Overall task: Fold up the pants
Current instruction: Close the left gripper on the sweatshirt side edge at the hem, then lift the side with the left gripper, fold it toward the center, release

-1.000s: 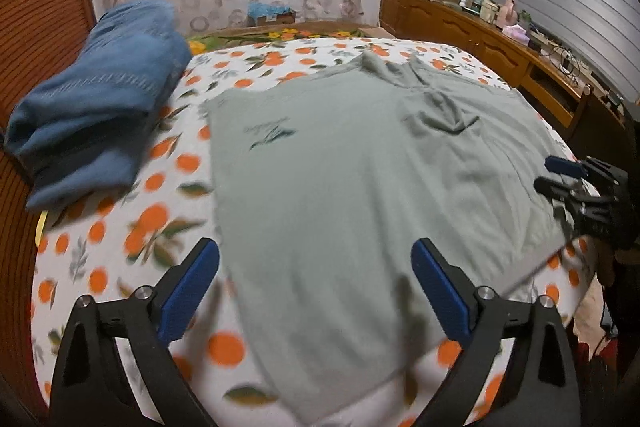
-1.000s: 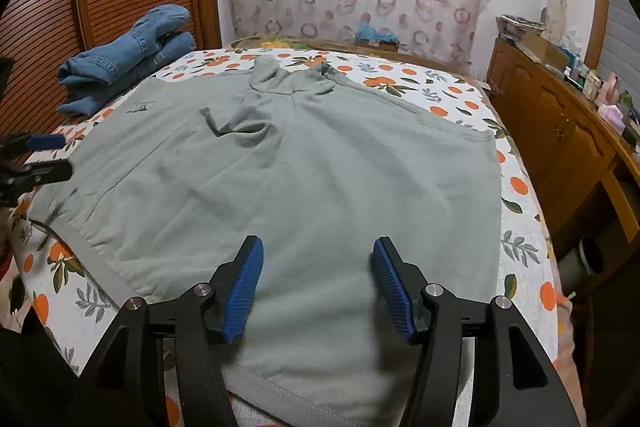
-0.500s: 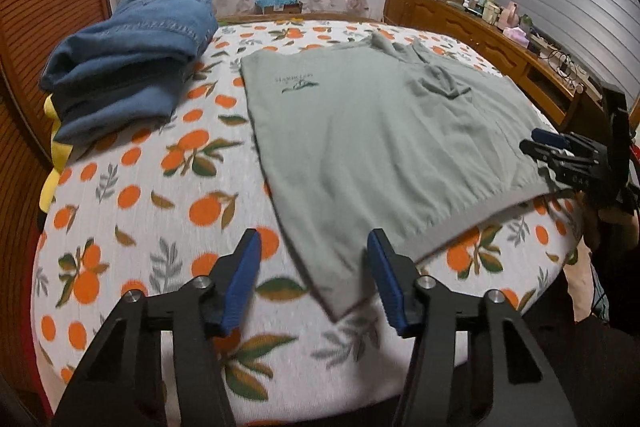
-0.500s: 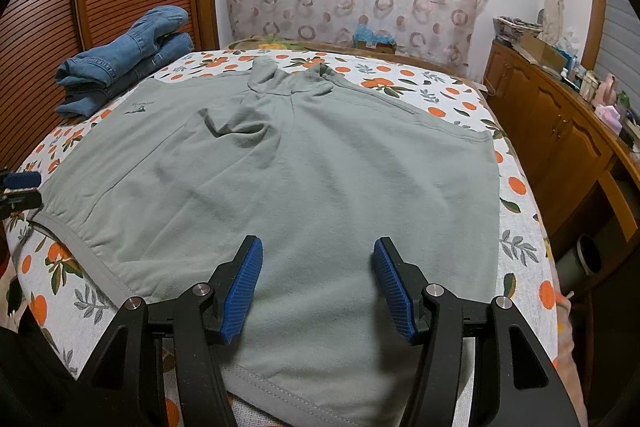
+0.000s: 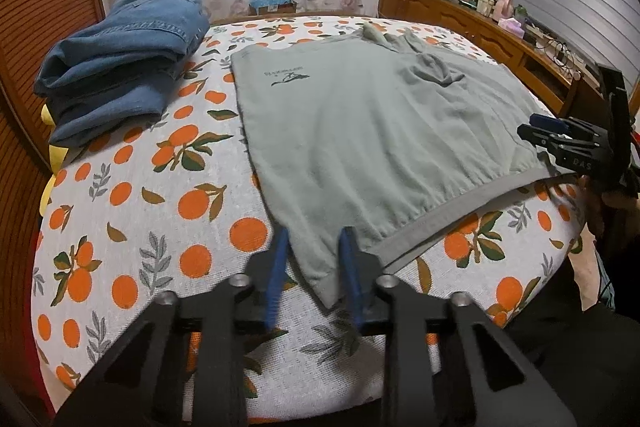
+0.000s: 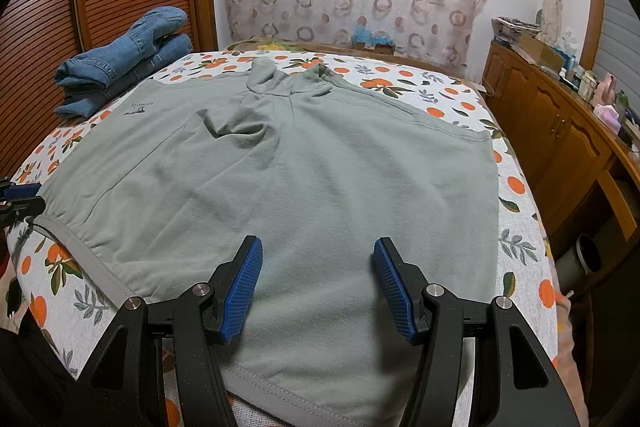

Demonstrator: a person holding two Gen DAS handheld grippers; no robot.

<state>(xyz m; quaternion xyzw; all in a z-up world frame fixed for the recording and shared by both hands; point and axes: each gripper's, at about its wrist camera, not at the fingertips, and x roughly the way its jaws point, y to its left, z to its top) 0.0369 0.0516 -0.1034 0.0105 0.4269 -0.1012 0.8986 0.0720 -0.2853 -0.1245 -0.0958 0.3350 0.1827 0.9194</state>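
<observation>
Across the middle of the frame the grey pants lie flat on the bed — no fold yet. Left gripper is closing around a waistband corner; right gripper hovers open over the cloth.

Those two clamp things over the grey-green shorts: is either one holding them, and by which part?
The left gripper is closing with the waistband corner of the grey-green shorts between its pads. The right gripper hangs open above the waistband, holding nothing.
</observation>
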